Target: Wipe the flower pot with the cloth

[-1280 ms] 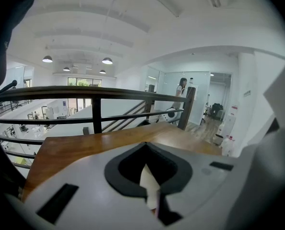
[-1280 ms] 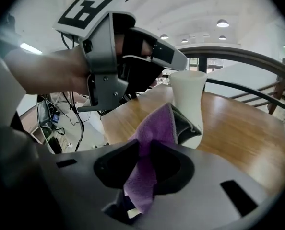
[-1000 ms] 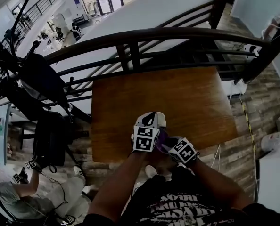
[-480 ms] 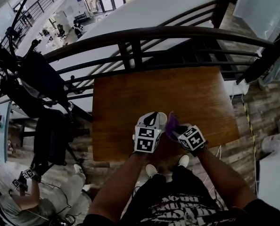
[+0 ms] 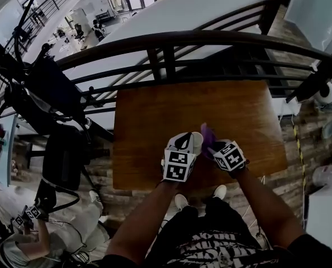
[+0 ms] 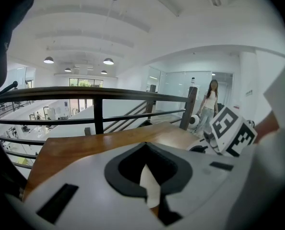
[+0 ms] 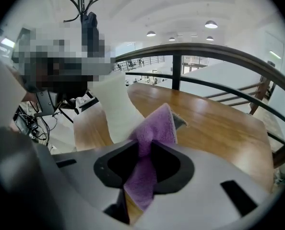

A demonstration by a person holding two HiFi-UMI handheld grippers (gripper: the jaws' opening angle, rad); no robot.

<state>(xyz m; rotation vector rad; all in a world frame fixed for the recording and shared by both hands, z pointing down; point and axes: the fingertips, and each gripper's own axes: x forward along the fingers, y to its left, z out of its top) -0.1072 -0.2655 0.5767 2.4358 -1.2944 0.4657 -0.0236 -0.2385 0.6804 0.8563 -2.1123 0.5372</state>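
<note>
A: L gripper [image 6: 149, 178], jaws?
B: Clamped. Thin white strip pinched betw. them, which is the wall of the pot [image 7: 114, 110]. Rest of the pot is too close under that gripper's cam to make out.

A: R gripper [image 7: 145, 176]?
B: Closed on the cloth [image 7: 154, 128]. Purple, fuzzy. One bunch hangs back through the jaws toward the cam. The other end sticks out ahead of the tips in a folded peak.

A: Pot rel. to R gripper?
B: Just ahead & left of its tips. White, plain, top tilted left as seen from that side. The cloth peak lies right against its lower right flank. Looks like contact, can't swear to it.

A: Grippers rel. to each other?
B: Side by side, close, marker cubes nearly level. R gripper is angled in toward L. Cloth sits betw. them at the fwd end.

A: What's under them?
B: Table [image 5: 155, 121], brown wood. Both grippers are over its near edge, about mid-width. Can't tell if the pot's base is on the wood or lifted.

A: Beyond?
B: Dark rail [image 5: 210, 38] curving past the table's far side, ahead of both grippers. Coat stand [image 7: 83, 4] off to the left of R gripper. A person [image 6: 210, 102] stands far off, ahead-right of L gripper, by glass walls.
</note>
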